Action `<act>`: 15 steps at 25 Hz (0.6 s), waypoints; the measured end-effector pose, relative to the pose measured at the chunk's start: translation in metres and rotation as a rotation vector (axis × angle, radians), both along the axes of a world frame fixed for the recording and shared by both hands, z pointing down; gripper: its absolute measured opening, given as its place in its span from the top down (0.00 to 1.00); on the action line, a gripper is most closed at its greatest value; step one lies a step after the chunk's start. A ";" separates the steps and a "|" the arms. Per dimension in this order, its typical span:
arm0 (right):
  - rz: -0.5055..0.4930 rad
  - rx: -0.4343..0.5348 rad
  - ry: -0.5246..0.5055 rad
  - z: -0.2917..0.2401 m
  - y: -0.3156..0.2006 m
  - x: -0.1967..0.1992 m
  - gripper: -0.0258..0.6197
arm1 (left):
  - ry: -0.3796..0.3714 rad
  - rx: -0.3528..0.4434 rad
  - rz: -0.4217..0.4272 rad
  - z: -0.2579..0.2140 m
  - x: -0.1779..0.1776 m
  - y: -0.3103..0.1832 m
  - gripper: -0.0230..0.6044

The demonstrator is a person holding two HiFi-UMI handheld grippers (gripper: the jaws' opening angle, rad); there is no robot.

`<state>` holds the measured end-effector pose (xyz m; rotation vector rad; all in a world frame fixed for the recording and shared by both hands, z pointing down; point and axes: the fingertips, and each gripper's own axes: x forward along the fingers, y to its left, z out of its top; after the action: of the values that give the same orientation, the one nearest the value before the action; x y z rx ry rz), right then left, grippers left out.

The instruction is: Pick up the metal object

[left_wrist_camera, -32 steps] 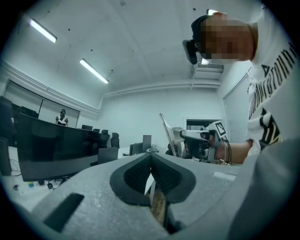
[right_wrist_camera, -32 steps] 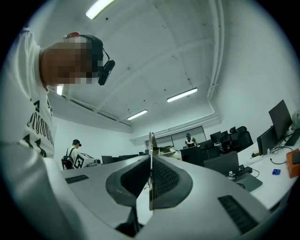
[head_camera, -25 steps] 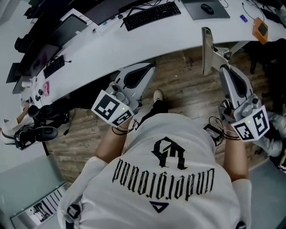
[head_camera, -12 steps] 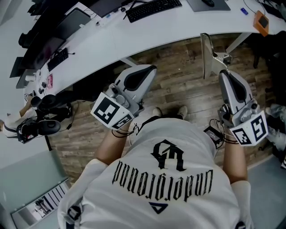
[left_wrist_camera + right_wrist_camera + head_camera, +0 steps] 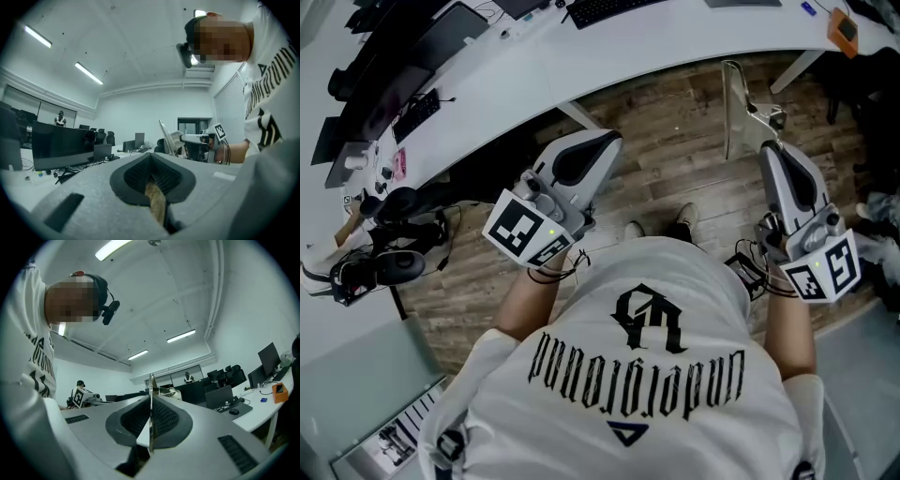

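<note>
Head view: the left tongs and right tongs are held out over the wooden floor, in front of the curved white desk. The metal object, a thin plate, is seen standing upright at the tip of the right tongs.

Left gripper view: the left tongs are closed to a narrow slit; nothing is gripped.

Right gripper view: the right tongs are clamped on the metal object, which is seen edge-on, rising past the jaw tips.
</note>
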<state>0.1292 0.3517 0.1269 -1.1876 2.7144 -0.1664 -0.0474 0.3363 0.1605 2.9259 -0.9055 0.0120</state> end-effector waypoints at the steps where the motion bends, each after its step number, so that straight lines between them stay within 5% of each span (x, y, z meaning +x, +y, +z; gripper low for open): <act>1: 0.002 -0.002 0.000 0.001 0.006 -0.008 0.93 | -0.002 -0.005 0.004 0.002 -0.008 0.006 0.94; 15: 0.026 -0.006 0.011 0.019 0.066 -0.100 0.93 | 0.001 -0.005 0.039 0.012 -0.098 0.061 0.94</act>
<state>0.0292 0.4175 0.1455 -1.2286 2.7084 -0.1650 -0.1450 0.3976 0.1722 2.9382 -0.8470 0.0153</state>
